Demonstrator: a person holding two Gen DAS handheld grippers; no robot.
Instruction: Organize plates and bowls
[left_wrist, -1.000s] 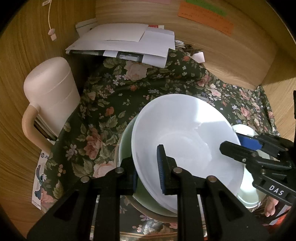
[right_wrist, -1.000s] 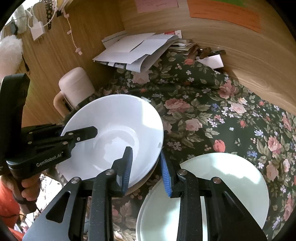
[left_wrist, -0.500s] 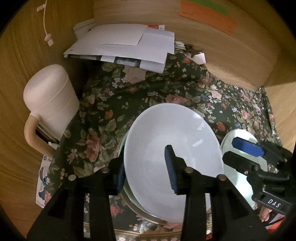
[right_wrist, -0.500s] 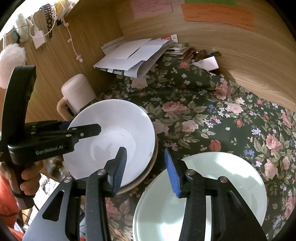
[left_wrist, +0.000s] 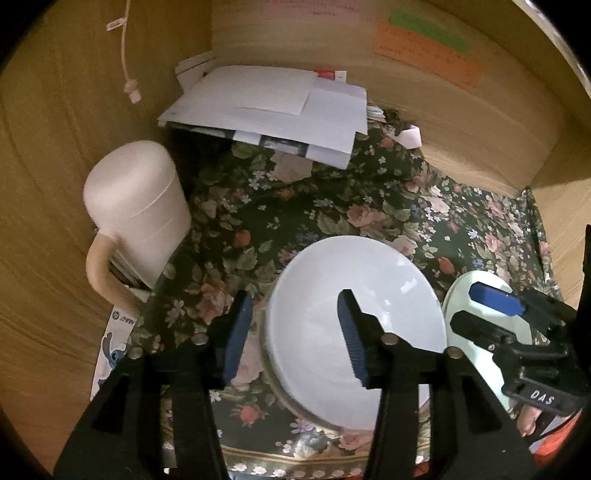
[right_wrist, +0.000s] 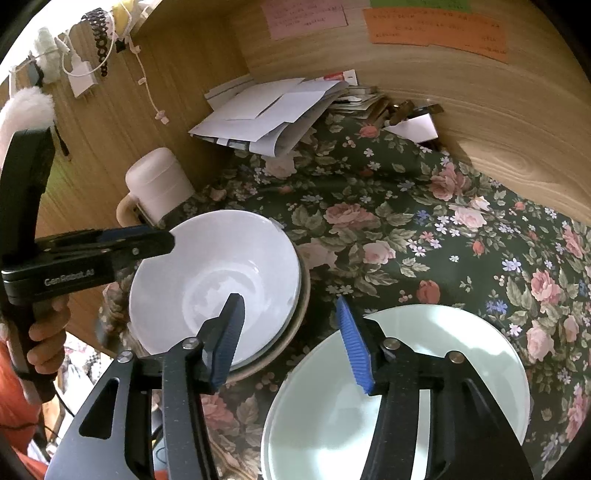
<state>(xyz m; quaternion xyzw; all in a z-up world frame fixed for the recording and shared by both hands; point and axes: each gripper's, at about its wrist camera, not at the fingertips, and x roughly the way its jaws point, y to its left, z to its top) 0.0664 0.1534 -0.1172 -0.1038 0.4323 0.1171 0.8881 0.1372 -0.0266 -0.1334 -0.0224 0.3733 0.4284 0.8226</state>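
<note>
My left tool is wide open and holds nothing. My right tool is wide open too, and empty. My left hand wraps around the left tool's black handle.

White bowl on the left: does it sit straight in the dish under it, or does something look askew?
The white bowl sits off-centre in the darker bowl beneath it: that rim shows only as a crescent on the bowl's right and near side. No chip or spill is visible. Both tools, left and right, are open, holding nothing.
</note>
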